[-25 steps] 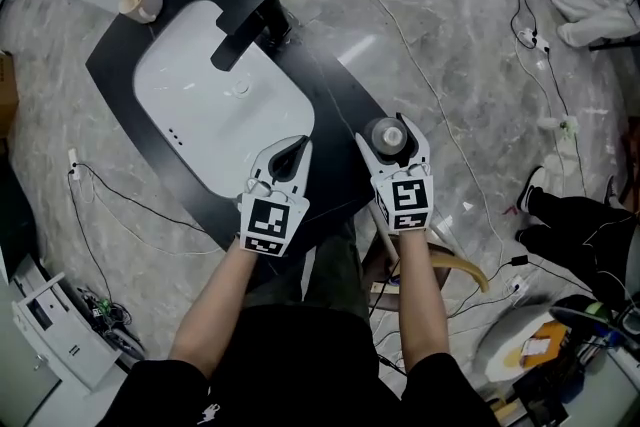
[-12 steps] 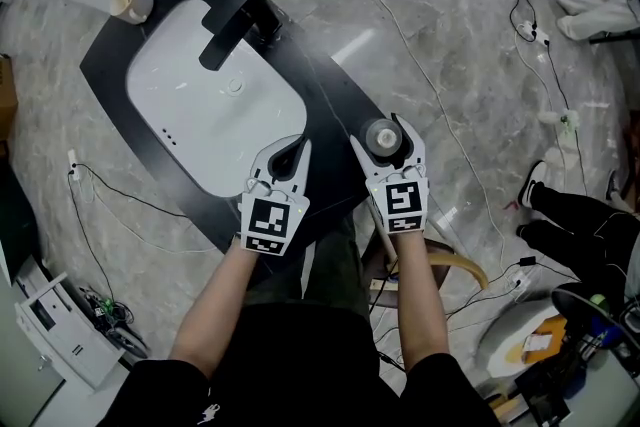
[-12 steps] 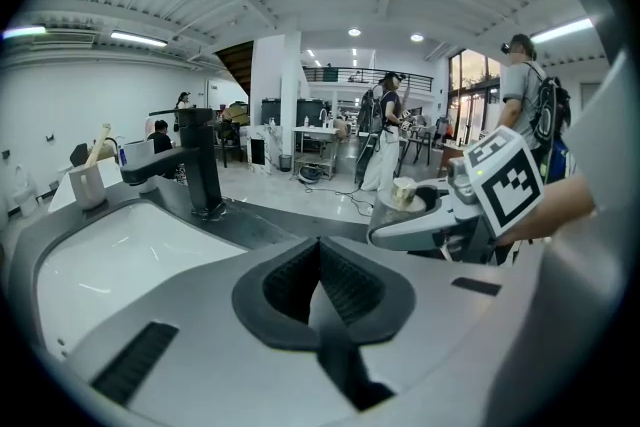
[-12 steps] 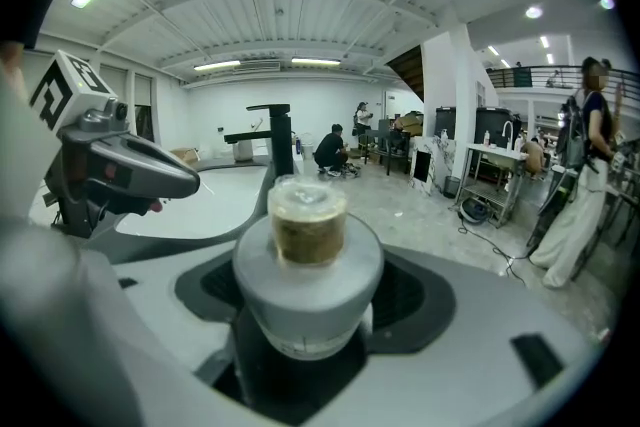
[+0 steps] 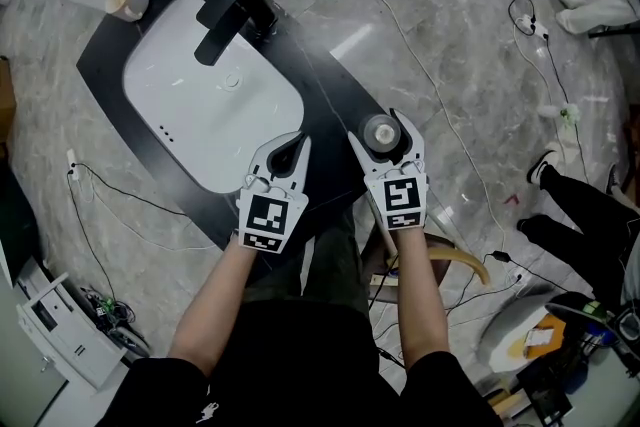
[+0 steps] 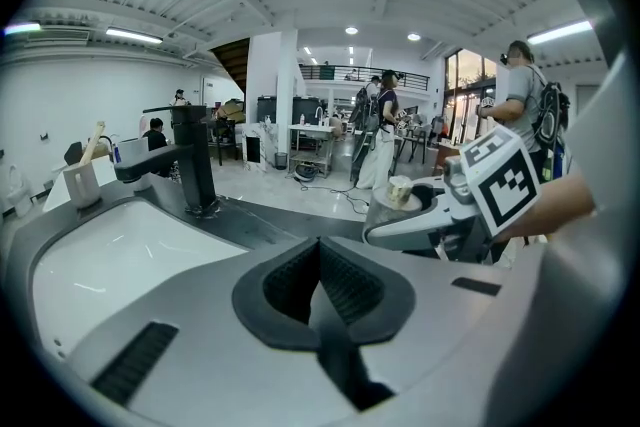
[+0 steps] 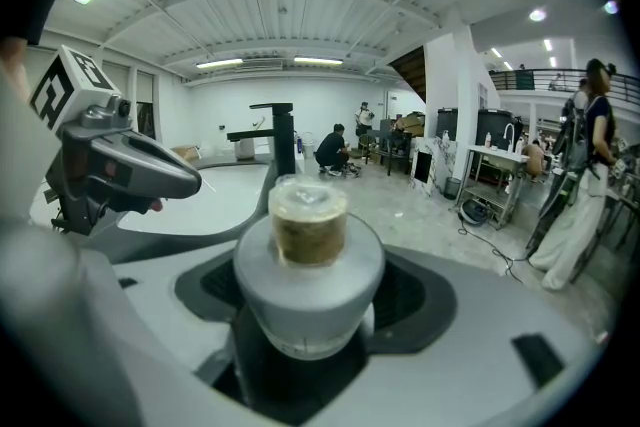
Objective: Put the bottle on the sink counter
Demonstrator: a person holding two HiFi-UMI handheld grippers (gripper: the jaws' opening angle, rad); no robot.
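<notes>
From above we see only the bottle's [image 5: 381, 132] top. The right gripper [image 5: 379, 128] hides its body, so we cannot tell whether it touches the counter [image 5: 330, 100] below, at centre right. That gripper's jaws stand wide, clasping the bottle's grey body, while the left gripper [image 5: 291, 144] just left of it is closed and empty. Since a second ago both grippers have kept their place, and the sink [image 5: 200, 100] has drifted slightly toward the upper left.
</notes>
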